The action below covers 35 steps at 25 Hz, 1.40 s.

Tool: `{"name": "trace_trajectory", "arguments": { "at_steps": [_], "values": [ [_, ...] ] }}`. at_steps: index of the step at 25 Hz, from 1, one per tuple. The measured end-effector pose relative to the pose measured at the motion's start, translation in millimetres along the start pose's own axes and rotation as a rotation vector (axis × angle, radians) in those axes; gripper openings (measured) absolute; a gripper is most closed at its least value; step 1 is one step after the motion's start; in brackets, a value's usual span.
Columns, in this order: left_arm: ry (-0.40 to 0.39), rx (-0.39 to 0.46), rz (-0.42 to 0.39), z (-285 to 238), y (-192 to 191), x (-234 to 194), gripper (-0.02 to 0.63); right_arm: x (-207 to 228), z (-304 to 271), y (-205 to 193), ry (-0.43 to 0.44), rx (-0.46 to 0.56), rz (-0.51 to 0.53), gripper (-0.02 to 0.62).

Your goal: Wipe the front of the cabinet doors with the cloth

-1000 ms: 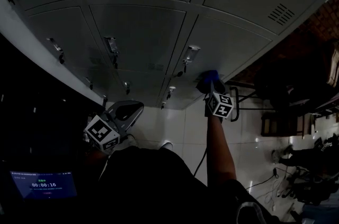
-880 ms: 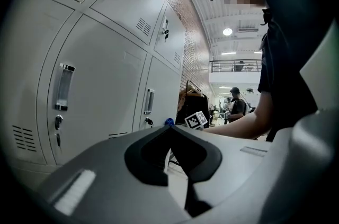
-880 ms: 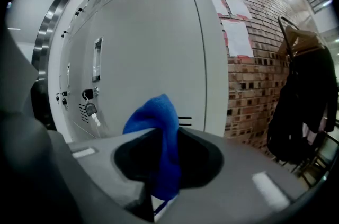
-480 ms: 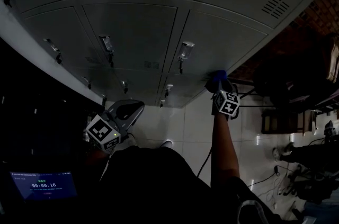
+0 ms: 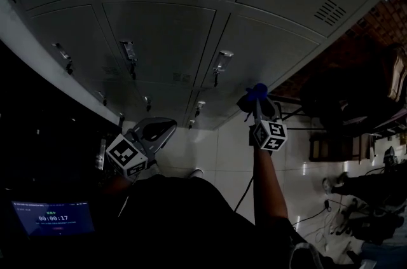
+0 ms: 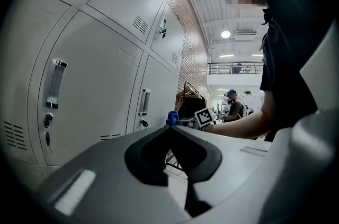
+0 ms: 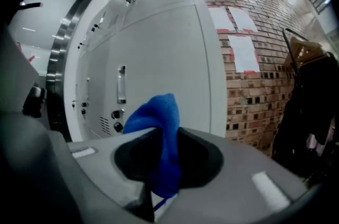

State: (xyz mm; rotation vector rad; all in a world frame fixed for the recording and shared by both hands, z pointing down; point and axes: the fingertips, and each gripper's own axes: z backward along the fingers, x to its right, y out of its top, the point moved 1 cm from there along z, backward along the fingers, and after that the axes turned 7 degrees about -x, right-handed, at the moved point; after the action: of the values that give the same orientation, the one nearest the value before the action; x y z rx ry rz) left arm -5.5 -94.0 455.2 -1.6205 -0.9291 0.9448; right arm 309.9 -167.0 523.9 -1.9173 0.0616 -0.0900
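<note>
Grey metal cabinet doors (image 5: 159, 39) fill the upper head view, each with a handle and a lock. My right gripper (image 5: 256, 98) is shut on a blue cloth (image 5: 257, 92) and holds it at the lower right edge of the door (image 5: 267, 51) beside the brick wall. In the right gripper view the blue cloth (image 7: 161, 138) bulges up from between the jaws in front of the pale door (image 7: 159, 59). My left gripper (image 5: 166, 123) hangs low on the left, away from the doors, shut and empty (image 6: 172, 130).
A brick wall (image 7: 254, 48) with taped papers adjoins the cabinets on the right. Dark chairs and clutter (image 5: 343, 128) stand on the tiled floor (image 5: 210, 153) to the right. A small lit screen (image 5: 54, 218) glows at lower left. A person stands far back (image 6: 233, 106).
My right gripper with the cloth has slid slightly down and away along the right door's lower edge. The left gripper has stayed about where it was.
</note>
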Motion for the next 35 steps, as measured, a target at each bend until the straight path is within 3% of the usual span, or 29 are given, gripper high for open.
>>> {"name": "trace_trajectory", "arguments": {
  "at_steps": [8,14,35],
  "values": [
    [-0.026,0.015,-0.014,1.8,8.1,-3.6,0.005,-149.6,51.8,75.1,0.286,0.151,0.225,0.074],
    [-0.02,0.032,-0.017,12.0,12.1,-13.4,0.005,-213.7,71.9,102.4,0.386,0.198,0.195,0.074],
    [0.008,0.046,-0.005,33.0,11.5,-30.3,0.006,-245.7,64.7,82.2,0.453,0.143,0.157,0.074]
  ]
}}
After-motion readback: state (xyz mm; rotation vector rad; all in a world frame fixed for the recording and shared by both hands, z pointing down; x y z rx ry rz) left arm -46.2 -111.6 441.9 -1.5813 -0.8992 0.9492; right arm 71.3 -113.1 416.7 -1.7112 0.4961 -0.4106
